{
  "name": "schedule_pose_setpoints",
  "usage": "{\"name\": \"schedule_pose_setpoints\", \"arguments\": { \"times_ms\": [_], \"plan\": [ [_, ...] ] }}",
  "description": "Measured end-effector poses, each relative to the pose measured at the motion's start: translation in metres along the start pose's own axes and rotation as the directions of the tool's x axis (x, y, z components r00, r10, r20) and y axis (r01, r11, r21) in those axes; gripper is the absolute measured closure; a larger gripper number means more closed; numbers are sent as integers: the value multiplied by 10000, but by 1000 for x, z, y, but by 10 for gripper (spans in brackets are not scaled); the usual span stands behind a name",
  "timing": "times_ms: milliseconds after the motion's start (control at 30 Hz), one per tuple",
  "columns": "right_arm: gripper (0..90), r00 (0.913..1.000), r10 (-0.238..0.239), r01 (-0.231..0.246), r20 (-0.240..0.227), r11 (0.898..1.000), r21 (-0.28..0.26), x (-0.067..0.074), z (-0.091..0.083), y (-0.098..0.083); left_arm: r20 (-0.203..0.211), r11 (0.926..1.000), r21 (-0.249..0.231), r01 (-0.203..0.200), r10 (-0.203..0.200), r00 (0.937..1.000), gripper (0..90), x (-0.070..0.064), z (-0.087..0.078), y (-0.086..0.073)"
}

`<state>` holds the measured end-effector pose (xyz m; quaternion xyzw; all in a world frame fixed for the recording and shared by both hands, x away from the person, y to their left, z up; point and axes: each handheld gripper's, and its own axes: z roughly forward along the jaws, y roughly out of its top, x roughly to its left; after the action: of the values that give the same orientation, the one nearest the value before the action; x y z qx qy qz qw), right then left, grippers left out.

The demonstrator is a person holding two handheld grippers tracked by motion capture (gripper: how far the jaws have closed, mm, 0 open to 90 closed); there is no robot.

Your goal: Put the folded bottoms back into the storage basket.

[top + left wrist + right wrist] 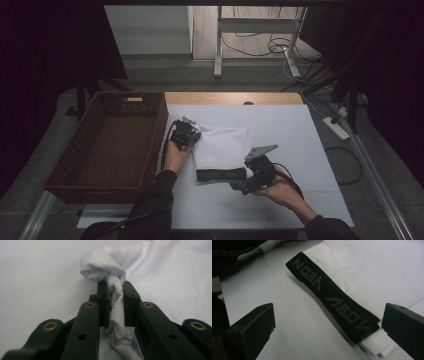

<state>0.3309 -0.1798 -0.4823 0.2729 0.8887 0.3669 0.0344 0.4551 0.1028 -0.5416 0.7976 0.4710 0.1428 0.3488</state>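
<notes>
A: Left gripper [116, 293]?
B: Clamped on a bunched corner of the white garment [222, 145], at its far left edge.
A: Right gripper [328, 322]?
B: Jaws wide apart, nothing between the pads; poised at the black waistband [332, 297].
A: Garment?
B: Folded flat on the table [295, 130], right of the basket [112, 145].

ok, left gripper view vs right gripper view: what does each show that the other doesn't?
Left gripper view: the left gripper with its jaws shut on a bunched fold of the white garment.

Right gripper view: the right gripper with its jaws wide open and nothing between the pads, plus the garment's black lettered waistband lying between them on the table.

Both: white fabric on the pale table surface.
</notes>
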Motion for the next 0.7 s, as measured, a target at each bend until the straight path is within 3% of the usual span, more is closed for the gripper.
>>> {"name": "schedule_pose_setpoints", "arguments": {
  "times_ms": [233, 467, 533, 700],
  "plan": [
    [24, 9981, -554, 562, -283, 9980, 297, 4, 14, 7, -15, 9999, -81, 60, -60, 10000, 789, 0, 0, -1],
    [49, 9949, -789, 828, -633, 9947, 611, 3, 32, 12, 53, 9998, -113, 141, -141, 9999, 789, 1, 0, -2],
    [52, 9912, -1179, 1228, -596, 9887, 865, 4, 43, 15, 80, 9997, -135, 186, -185, 9998, 789, 1, 0, -2],
    [62, 9849, -1623, 1679, -596, 9801, 1058, 6, 56, 18, 28, 9998, -162, 144, -144, 9999, 789, 1, 0, -2]
  ]
}}
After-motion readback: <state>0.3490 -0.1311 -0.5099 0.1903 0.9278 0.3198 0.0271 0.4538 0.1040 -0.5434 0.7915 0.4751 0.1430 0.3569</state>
